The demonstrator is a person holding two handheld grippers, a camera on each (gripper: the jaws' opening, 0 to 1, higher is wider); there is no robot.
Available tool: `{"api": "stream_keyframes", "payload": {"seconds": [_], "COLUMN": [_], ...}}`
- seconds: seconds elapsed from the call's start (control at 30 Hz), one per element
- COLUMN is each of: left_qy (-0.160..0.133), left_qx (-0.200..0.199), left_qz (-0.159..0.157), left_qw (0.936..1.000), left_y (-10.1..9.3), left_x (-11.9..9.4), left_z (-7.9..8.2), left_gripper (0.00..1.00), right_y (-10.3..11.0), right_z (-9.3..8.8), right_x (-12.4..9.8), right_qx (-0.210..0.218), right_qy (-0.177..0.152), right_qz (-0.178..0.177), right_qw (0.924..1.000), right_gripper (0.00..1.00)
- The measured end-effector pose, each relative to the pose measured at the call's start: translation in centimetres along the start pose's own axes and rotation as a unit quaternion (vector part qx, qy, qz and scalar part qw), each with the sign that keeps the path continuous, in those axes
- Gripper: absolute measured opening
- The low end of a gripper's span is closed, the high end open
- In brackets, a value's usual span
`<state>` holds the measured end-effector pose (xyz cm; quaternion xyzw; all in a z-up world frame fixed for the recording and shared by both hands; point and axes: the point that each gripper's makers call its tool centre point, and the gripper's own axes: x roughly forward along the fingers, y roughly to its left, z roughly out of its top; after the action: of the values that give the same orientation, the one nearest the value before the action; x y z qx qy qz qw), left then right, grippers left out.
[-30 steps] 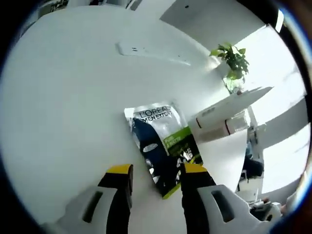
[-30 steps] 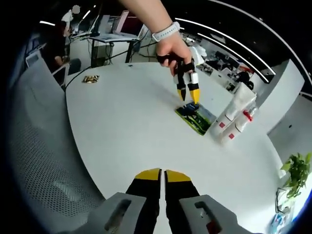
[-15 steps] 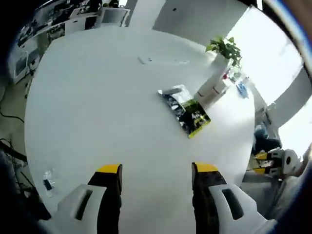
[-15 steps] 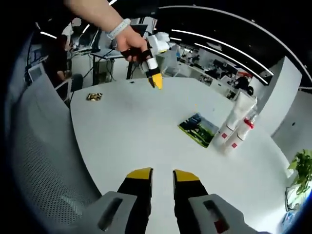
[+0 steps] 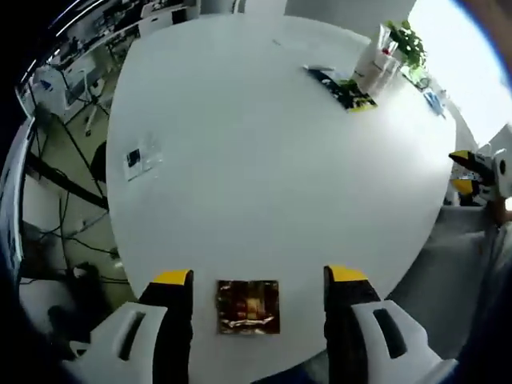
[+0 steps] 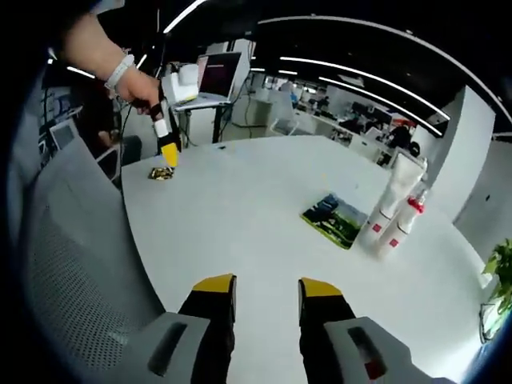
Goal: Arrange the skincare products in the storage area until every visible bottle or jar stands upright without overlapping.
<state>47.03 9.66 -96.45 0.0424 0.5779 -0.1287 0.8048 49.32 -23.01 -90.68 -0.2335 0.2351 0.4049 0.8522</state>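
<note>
Bottles (image 6: 396, 210) far off, labels unreadable; foil packet (image 5: 248, 306) btwn left tool (image 5: 260, 277) tips.

— From where does the left gripper view look?

— Down from above the near edge of the round white table (image 5: 264, 176), facing across it; a shiny brown foil packet (image 5: 248, 306) lies close below, between its jaws.

— And the right gripper view?

— Low over another edge of that table (image 6: 256, 216), looking level across.

— What do both see?

— The tabletop, the green-and-blue flat sachet (image 5: 346, 90) (image 6: 336, 218), and the white bottles (image 5: 378, 68) (image 6: 398, 210) beside it, far from both.
</note>
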Motion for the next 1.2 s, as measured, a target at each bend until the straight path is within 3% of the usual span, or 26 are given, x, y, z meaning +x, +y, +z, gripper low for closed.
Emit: {"api": "stream_keyframes", "payload": {"seconds": [0.1,0.27,0.43,0.73,0.93,1.1,1.2], "left_qy": [0.014,0.024,0.033,0.028,0.027,0.031,0.019], "left_qx": [0.017,0.016,0.026,0.033,0.051,0.041,0.023], "left_qz": [0.017,0.021,0.026,0.031,0.024,0.027,0.012], "left_qw": [0.9996,0.9994,0.9988,0.9986,0.9980,0.9983,0.9995], "left_y": [0.2,0.5,0.6,0.9,0.3,1.1,0.2], "left_x": [0.2,0.9,1.6,1.9,1.7,2.2,2.6], "left_z": [-1.7,-2.8,-3.7,-3.4,-3.1,-3.1,-2.8], "left_gripper": [0.60,0.54,0.54,0.52,0.37,0.36,0.35], "right_y": [0.1,0.1,0.1,0.1,0.2,0.3,0.3], "right_z": [0.0,-0.2,-0.4,-0.6,-0.8,-0.8,-0.7], "right_x": [0.0,0.1,0.1,0.1,0.2,0.2,0.2], "right_qx": [-0.007,-0.010,-0.014,-0.020,-0.024,-0.026,-0.026], "right_qy": [0.002,0.006,0.011,0.019,0.023,0.024,0.022], "right_qz": [0.001,0.002,0.001,0.002,0.006,0.007,0.007], "right_qw": [1.0000,0.9999,0.9998,0.9996,0.9994,0.9993,0.9994], "right_gripper": [0.24,0.23,0.21,0.20,0.19,0.18,0.18]}}
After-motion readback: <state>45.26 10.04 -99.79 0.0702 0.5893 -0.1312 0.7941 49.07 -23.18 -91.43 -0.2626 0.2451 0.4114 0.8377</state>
